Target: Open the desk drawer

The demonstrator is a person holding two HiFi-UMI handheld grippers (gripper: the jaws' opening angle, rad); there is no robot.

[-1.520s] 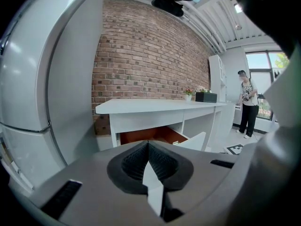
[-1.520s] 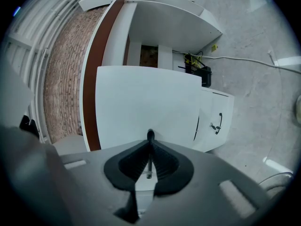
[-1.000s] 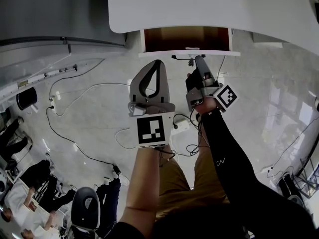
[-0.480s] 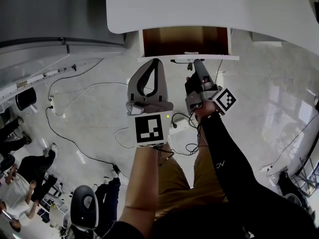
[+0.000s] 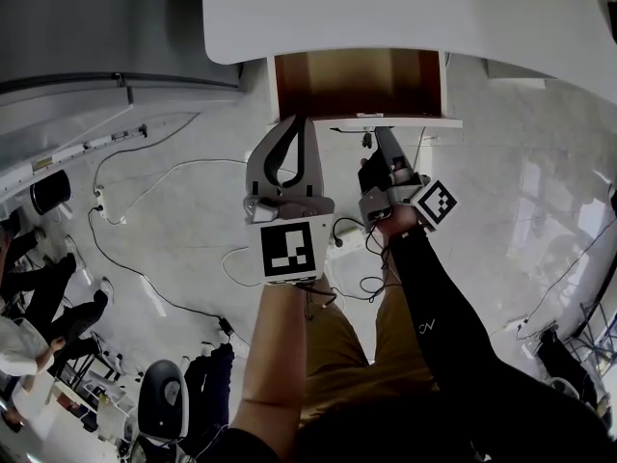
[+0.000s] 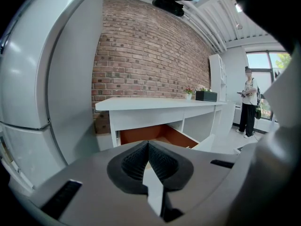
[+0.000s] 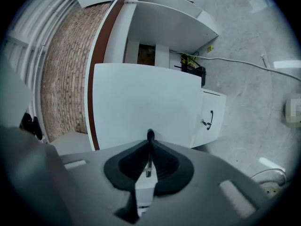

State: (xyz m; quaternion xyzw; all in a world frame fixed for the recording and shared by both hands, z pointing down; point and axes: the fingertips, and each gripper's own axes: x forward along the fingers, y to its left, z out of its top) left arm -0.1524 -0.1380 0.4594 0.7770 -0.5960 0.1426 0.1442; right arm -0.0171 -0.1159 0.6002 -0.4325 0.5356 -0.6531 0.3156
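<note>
Evidently we find the right gripper (image 5: 382,131) clamped on the handle (image 7: 150,135) to draw the drawer (image 5: 359,83) out; the left gripper (image 5: 302,123) hangs closed, empty.

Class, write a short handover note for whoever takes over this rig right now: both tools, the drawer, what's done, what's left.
Left tool: shut, empty, near the drawer's front.
Right tool: shut on the drawer handle.
Drawer: partly out from under the white desk, brown inside showing.
Done: handle gripped, drawer partly open.
Left: probably pull it further out, then let go.
</note>
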